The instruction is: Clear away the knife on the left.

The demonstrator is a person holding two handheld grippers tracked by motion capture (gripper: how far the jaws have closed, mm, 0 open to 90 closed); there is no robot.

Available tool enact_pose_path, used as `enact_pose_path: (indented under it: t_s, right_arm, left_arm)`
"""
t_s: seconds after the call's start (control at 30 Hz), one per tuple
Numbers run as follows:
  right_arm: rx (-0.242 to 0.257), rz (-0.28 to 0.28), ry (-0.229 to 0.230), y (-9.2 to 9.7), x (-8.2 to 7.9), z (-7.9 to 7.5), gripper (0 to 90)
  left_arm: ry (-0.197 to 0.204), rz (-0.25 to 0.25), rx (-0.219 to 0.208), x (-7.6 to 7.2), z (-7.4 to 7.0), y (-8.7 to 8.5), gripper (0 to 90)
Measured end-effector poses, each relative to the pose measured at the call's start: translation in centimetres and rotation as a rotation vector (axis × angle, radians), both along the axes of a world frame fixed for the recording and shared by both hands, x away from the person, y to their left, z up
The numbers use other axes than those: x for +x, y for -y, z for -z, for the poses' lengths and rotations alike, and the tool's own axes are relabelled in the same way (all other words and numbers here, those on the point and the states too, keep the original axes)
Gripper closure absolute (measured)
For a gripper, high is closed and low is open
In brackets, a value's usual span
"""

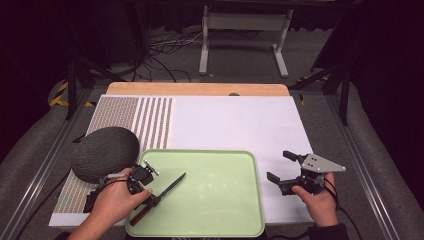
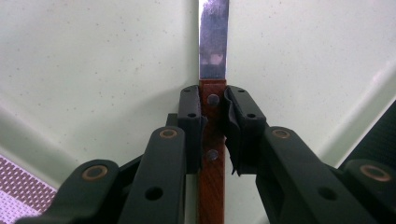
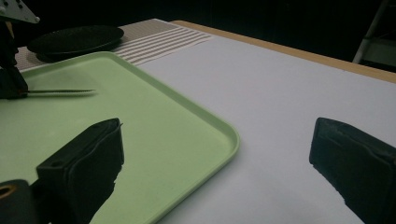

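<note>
A knife with a reddish wooden handle (image 2: 212,154) and a steel blade (image 2: 214,37) is clamped by its handle in my left gripper (image 2: 214,116). In the high view the left gripper (image 1: 152,200) is at the near left corner of the pale green tray (image 1: 220,185), and the blade (image 1: 174,184) points up and right over the tray floor. The handle end pokes out past the tray's near left rim. My right gripper (image 1: 279,165) stands open on the white mat just right of the tray, nothing between its fingers (image 3: 88,158).
A dark grey round domed object (image 1: 105,152) lies on the patterned left part of the mat, close behind my left hand. The white mat (image 1: 235,125) stretches beyond the tray to a wooden table edge (image 1: 200,89). Metal rails flank the table.
</note>
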State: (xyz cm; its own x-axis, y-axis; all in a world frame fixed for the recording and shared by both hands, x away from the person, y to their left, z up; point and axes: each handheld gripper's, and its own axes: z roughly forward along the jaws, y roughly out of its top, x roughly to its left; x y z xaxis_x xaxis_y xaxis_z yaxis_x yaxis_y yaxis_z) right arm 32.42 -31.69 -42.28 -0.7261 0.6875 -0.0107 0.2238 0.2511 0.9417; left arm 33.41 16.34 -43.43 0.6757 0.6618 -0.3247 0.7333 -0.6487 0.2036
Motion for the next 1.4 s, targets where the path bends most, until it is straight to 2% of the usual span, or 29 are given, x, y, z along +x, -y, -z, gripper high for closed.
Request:
enact_pose_path:
  t_s: [0.13,0.17,0.23,0.33,0.37,0.4,0.43,0.53,0.63,0.77,0.83,0.93,1.0,1.07,1.17,1.2,1.23,1.4]
  right_arm:
    - [0.000,0.000,0.000,0.0,0.0,0.0,3.7]
    - [-0.001,0.000,0.000,0.0,0.0,0.0,3.7]
    - [0.000,0.000,-0.002,0.0,0.0,0.0,3.5]
    - [-0.001,-0.004,-0.001,-0.1,0.0,0.0,3.5]
    - [-0.004,-0.005,-0.001,-0.1,0.0,0.0,3.5]
    - [-0.004,-0.007,-0.002,-0.1,0.0,0.0,3.5]
    - [-0.004,-0.007,-0.002,-0.1,0.0,0.0,3.5]
    - [-0.003,-0.006,-0.001,-0.1,0.0,0.0,3.5]
    - [-0.004,-0.006,-0.001,-0.1,0.0,0.0,3.4]
    - [-0.005,-0.007,-0.002,-0.1,0.0,0.1,3.4]
    - [-0.007,-0.006,-0.002,-0.1,0.0,0.1,3.4]
    - [-0.008,-0.006,-0.002,-0.1,0.0,0.1,3.4]
    - [-0.008,-0.008,-0.001,-0.1,0.0,0.1,3.4]
    - [-0.008,-0.009,-0.001,-0.1,0.0,0.1,3.4]
    - [-0.009,-0.007,-0.002,-0.1,0.0,0.1,3.4]
    - [-0.010,-0.008,-0.001,-0.1,0.0,0.1,3.4]
    - [-0.009,-0.008,-0.002,-0.1,0.0,0.1,3.4]
    - [-0.012,-0.012,-0.004,-0.1,0.0,0.2,2.8]
  left_arm:
    - [-0.002,0.002,-0.001,-0.1,0.0,0.0,77.0]
    - [-0.014,-0.003,-0.013,-0.1,0.0,0.1,74.4]
    - [-0.019,0.003,-0.016,-0.2,-0.2,0.2,60.1]
    - [-0.003,0.012,-0.009,-0.4,-0.5,0.3,51.3]
    - [0.008,0.017,-0.003,-0.5,-0.7,0.5,44.8]
    - [0.042,0.024,0.000,-0.6,-0.9,0.8,39.0]
    - [0.042,0.024,0.000,-0.6,-0.9,0.8,34.6]
    - [0.083,0.057,0.001,-0.6,-1.1,1.1,30.7]
    - [0.138,0.077,0.023,-0.6,-1.3,1.5,21.8]
    - [0.200,0.135,-0.006,-0.5,-1.5,2.0,20.4]
    - [0.233,0.191,-0.027,-0.4,-1.4,2.4,22.9]
    - [0.254,0.259,-0.063,-0.3,-1.4,2.8,37.6]
    - [0.268,0.293,-0.082,-0.3,-1.4,3.0,51.0]
    - [0.284,0.329,-0.082,-0.2,-1.3,3.2,66.3]
    - [0.302,0.386,-0.089,-0.1,-1.1,3.4,82.6]
    - [0.302,0.386,-0.089,-0.1,-1.1,3.4,87.5]
    - [0.292,0.395,-0.091,0.0,-1.0,3.4,90.0]
    - [0.275,0.401,-0.073,0.4,-0.5,3.1,90.0]
